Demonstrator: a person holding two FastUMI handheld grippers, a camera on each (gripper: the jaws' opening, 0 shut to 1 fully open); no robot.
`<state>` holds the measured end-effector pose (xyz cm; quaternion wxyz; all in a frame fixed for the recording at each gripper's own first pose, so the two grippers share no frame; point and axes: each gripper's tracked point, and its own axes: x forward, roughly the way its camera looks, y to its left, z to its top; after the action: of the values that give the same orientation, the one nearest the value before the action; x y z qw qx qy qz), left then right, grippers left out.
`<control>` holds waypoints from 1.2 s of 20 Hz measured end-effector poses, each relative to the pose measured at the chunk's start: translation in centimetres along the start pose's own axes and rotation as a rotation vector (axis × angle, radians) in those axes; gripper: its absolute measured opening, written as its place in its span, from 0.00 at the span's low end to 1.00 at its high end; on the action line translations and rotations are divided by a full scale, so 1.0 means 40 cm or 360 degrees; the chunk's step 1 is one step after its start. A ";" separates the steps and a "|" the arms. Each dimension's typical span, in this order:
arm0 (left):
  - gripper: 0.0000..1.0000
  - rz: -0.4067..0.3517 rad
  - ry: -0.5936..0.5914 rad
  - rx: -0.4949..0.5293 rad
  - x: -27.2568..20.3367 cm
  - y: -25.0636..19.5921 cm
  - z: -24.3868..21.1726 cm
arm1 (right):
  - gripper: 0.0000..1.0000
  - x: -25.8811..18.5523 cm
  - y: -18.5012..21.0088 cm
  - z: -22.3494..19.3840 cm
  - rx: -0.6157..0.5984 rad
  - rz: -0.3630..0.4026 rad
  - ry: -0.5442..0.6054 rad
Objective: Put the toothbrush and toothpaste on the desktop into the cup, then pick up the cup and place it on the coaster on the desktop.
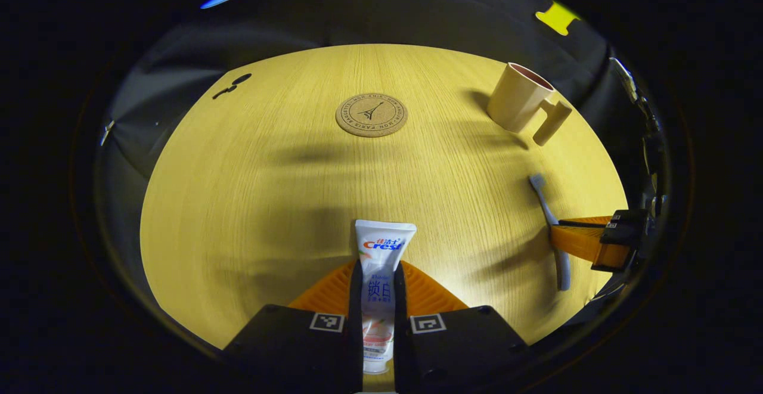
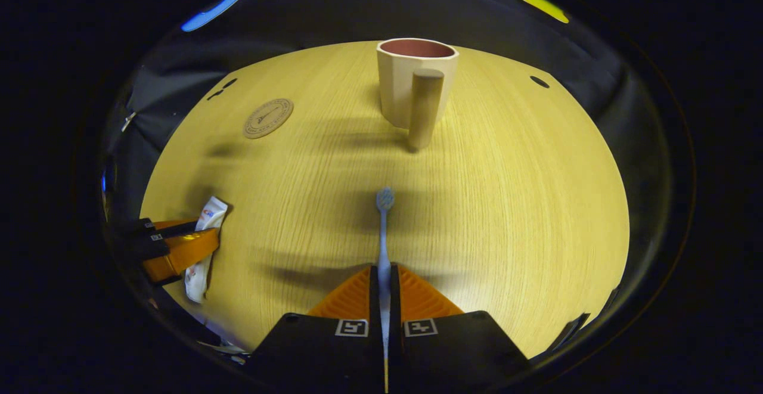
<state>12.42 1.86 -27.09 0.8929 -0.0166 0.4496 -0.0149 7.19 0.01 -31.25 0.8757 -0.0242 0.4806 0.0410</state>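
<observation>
Clamping the toothpaste between its two orange fingers, the left gripper holds the white tube lengthwise, the flat crimped end pointing away toward the far side of the wooden desktop and the cap end tucked near the camera between the black finger mounts. In the right gripper view the same tube appears at the near left, pinched by the left gripper.

The right gripper is closed narrowly on the toothbrush — both fingers press on the thin blue-grey handle, and the bristle head points toward the far side, straight at the cup. From the left gripper view the toothbrush shows at the right, with the right gripper reaching in from the right edge across its handle.

The beige cup stands upright on the far right part of the desktop, its thick post-like handle turned toward the near side and its inside a reddish brown. The round cork coaster lies flat, far and toward the middle in the left gripper view — in the right gripper view the coaster sits left of the cup and well apart from it. Soft shadows cross the wood grain between the coaster and the grippers.
</observation>
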 end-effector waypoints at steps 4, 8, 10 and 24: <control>0.26 -0.0010 -0.0018 -0.0018 0.001 0.000 0.001 | 0.05 -0.013 -0.003 -0.011 -0.0010 0.0049 -0.0022; 0.25 -0.0080 -0.0046 -0.0091 -0.012 -0.006 -0.009 | 0.05 -0.042 -0.017 0.008 -0.0026 0.0082 -0.0111; 0.25 -0.0109 -0.0086 -0.0152 -0.029 -0.007 -0.016 | 0.05 -0.049 -0.024 0.023 0.0005 0.0100 -0.0163; 0.21 -0.0298 -0.0666 -0.0151 -0.328 -0.155 0.278 | 0.05 -0.189 -0.085 0.128 0.0087 0.0220 -0.0463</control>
<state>13.47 -3.60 -9.66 0.9596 -0.1028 0.2514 -0.0729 7.78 -3.32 -22.11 0.9315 0.0389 0.3500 0.0911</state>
